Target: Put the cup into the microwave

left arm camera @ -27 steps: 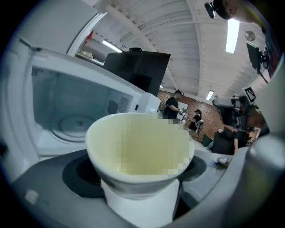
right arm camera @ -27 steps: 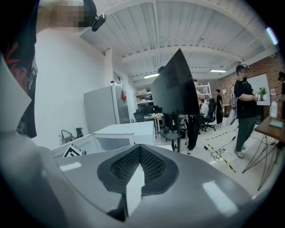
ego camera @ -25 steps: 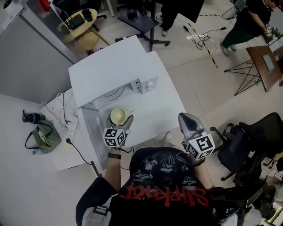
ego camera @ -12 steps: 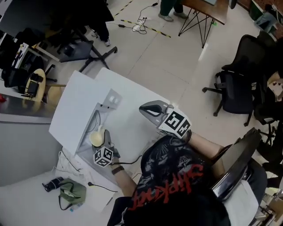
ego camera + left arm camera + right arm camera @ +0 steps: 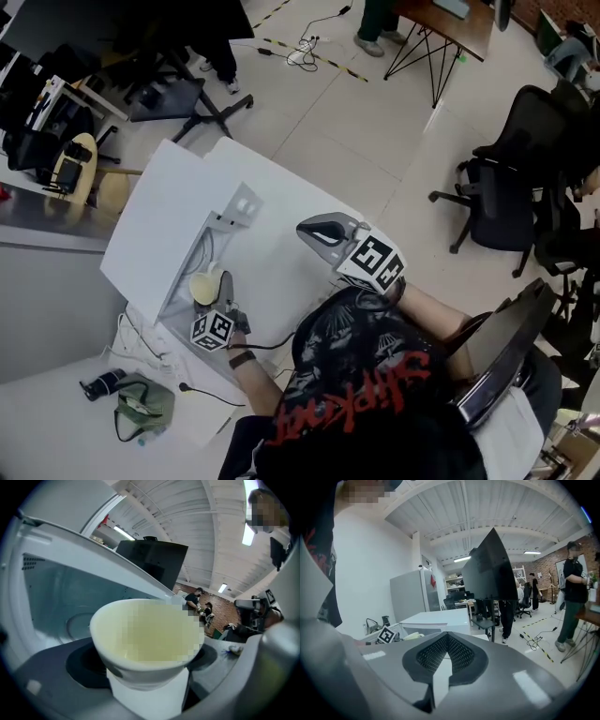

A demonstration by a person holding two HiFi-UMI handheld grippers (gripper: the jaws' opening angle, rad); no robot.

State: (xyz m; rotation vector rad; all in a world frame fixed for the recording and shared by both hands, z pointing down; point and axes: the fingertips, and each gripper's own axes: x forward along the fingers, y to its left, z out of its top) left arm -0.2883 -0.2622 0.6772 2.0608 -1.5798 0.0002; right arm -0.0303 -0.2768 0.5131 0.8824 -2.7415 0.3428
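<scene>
A cream cup (image 5: 204,286) sits between the jaws of my left gripper (image 5: 221,294), which is shut on it at the open front of the white microwave (image 5: 155,225). In the left gripper view the cup (image 5: 145,634) fills the middle, held in the left gripper (image 5: 146,688), with the microwave cavity and its round turntable (image 5: 77,620) right behind it. My right gripper (image 5: 311,231) hovers over the white table (image 5: 281,211) to the right, shut on nothing. The right gripper view shows the right gripper (image 5: 442,667) with its jaws closed together, the microwave (image 5: 436,617) beyond.
The microwave's open door (image 5: 234,208) juts toward the table's middle. A green bag (image 5: 141,405) and cables lie on the low white surface at lower left. Black office chairs (image 5: 502,202) stand to the right, and a stool and chair (image 5: 183,98) behind the table.
The head view has swung round sharply since a second ago. The left gripper still holds the cup and has carried it a little further into the microwave's opening. The right gripper barely moved.
</scene>
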